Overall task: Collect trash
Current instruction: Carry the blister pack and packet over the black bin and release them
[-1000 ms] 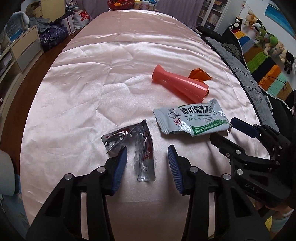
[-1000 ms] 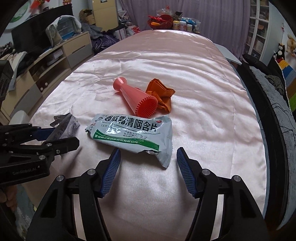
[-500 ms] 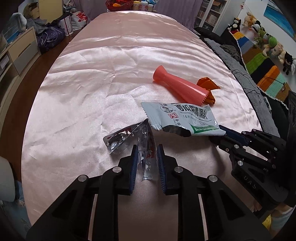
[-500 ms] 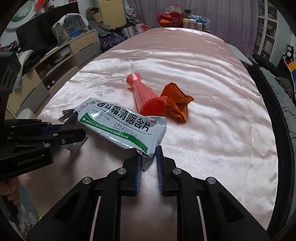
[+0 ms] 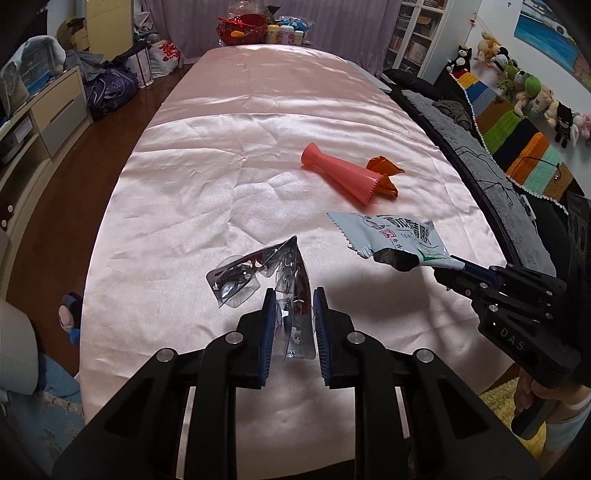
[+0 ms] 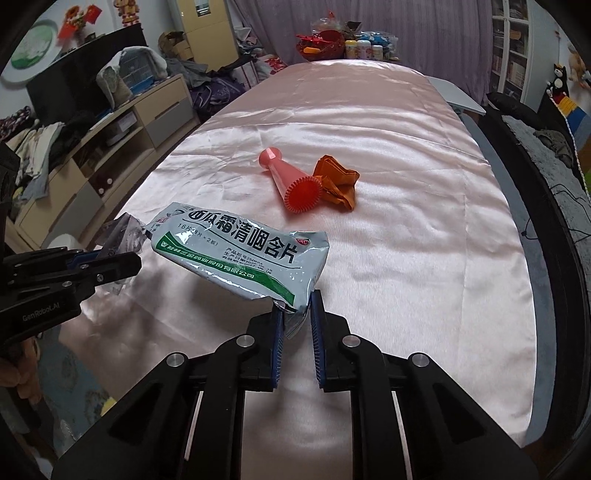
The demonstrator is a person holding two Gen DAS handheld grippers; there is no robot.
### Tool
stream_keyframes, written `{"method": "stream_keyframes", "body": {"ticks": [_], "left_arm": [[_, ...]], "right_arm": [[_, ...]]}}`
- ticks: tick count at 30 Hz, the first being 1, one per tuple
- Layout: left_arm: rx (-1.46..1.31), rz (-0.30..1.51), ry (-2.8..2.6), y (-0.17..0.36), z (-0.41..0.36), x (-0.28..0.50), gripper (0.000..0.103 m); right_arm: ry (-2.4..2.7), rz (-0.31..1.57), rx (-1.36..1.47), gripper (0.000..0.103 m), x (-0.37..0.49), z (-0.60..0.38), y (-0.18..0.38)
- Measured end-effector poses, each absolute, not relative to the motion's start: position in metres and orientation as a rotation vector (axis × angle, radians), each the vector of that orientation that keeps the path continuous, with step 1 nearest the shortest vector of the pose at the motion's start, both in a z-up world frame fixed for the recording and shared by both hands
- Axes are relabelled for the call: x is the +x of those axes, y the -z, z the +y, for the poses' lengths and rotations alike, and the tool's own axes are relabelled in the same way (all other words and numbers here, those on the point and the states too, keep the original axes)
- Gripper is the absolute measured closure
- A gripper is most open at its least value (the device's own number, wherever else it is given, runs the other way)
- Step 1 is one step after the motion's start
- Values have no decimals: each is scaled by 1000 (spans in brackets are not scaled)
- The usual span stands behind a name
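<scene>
My left gripper [image 5: 294,321] is shut on a crumpled clear-and-silver blister pack [image 5: 258,275], lifted off the pink cloth; the pack also shows in the right wrist view [image 6: 122,236]. My right gripper [image 6: 297,317] is shut on one corner of a white-and-green lozenge packet [image 6: 240,251], held above the table; the packet shows in the left wrist view [image 5: 395,240]. A pink plastic cone [image 5: 340,173] lies on its side mid-table with a crumpled orange wrapper [image 5: 384,173] against its wide end; both also show in the right wrist view, cone [image 6: 291,181], wrapper [image 6: 338,181].
The long table wears a pink satin cloth [image 5: 258,110]. A red basket and bottles [image 5: 266,29] stand at its far end. A dark sofa [image 5: 480,155] runs along the right, a low cabinet [image 6: 122,133] along the left.
Both grippers closed from open, the left on the blister pack and the right on the lozenge packet. Both pieces have since risen off the cloth.
</scene>
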State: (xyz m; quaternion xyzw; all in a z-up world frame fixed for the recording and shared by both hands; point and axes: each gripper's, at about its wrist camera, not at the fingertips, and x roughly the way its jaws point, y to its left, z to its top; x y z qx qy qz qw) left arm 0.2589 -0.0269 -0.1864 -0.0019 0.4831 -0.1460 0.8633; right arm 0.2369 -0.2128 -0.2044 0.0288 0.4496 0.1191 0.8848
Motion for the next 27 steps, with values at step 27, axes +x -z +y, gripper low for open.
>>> {"method": "stream_keyframes", "body": {"ticks": [27], "left_arm": [[-19, 1002, 369, 203, -11, 75, 84]], "right_arm": [[-291, 995, 177, 88, 65, -206, 218]]}}
